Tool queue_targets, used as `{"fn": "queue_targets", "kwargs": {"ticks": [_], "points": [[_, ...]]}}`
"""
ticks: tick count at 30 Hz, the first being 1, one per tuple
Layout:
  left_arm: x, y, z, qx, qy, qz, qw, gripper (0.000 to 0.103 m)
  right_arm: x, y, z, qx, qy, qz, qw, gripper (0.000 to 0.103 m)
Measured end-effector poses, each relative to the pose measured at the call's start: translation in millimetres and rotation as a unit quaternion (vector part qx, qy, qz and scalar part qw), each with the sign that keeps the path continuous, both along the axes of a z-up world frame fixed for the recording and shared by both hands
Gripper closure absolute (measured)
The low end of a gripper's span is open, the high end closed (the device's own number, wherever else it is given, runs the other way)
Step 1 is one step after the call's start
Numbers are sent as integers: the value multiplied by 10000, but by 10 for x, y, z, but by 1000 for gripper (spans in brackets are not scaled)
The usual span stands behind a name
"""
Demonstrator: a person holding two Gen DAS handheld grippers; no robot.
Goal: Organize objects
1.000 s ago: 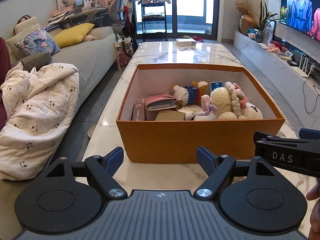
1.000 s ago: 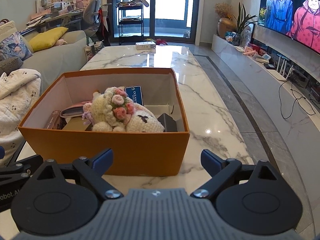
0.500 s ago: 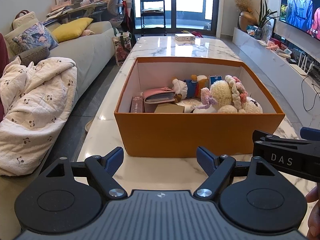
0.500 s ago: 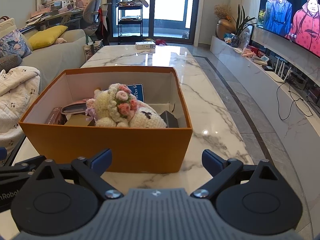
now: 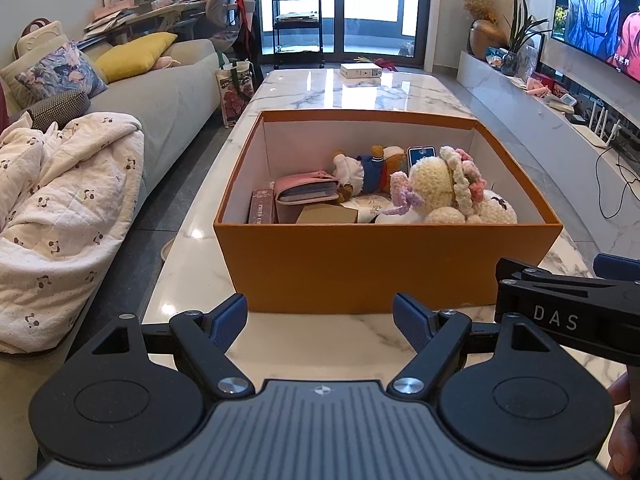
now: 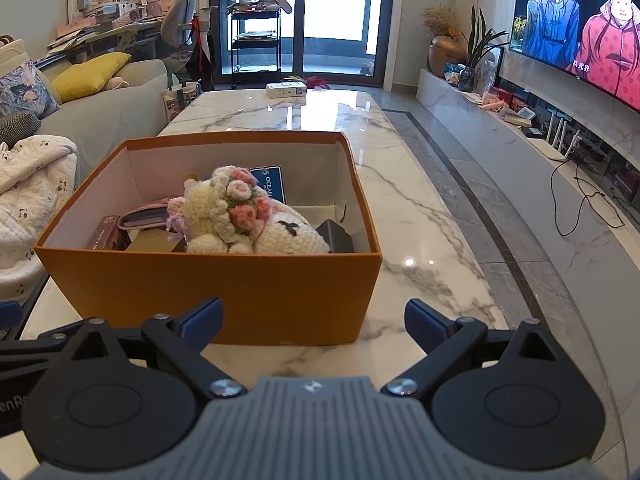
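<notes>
I see the toys [image 5: 448,188] already inside the box [image 5: 360,268]; both my jaws stand open and empty, only a small white box [image 6: 286,90] remains far on the desk [image 6: 416,240].

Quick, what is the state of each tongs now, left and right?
Left tongs: open, holding nothing, in front of the orange box.
Right tongs: open, holding nothing, also short of the box.
</notes>
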State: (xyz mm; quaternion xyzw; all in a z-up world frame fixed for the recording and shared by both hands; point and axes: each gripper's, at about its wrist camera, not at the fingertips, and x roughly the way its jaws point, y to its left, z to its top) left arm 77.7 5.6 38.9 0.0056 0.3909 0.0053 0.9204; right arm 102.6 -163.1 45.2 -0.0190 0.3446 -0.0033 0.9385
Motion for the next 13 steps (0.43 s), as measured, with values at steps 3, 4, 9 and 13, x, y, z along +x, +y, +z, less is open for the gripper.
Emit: {"fn": "queue_targets", "kwargs": {"ticks": [3, 4, 9, 13], "points": [[-2, -11, -5, 48, -18, -13, 10000, 9, 4, 4, -4, -38, 3, -6, 10000, 6], [-8, -14, -4, 63, -43, -21, 10000, 9, 6, 6, -7, -40, 10, -9, 10000, 6], [-21, -25, 5, 90, -112, -67, 9999, 9, 1, 1, -14, -53, 10, -16, 10000, 5], [-16, -27, 2, 91, -85, -80, 9999, 9, 4, -3, -18, -66, 13, -20, 10000, 5]]}}
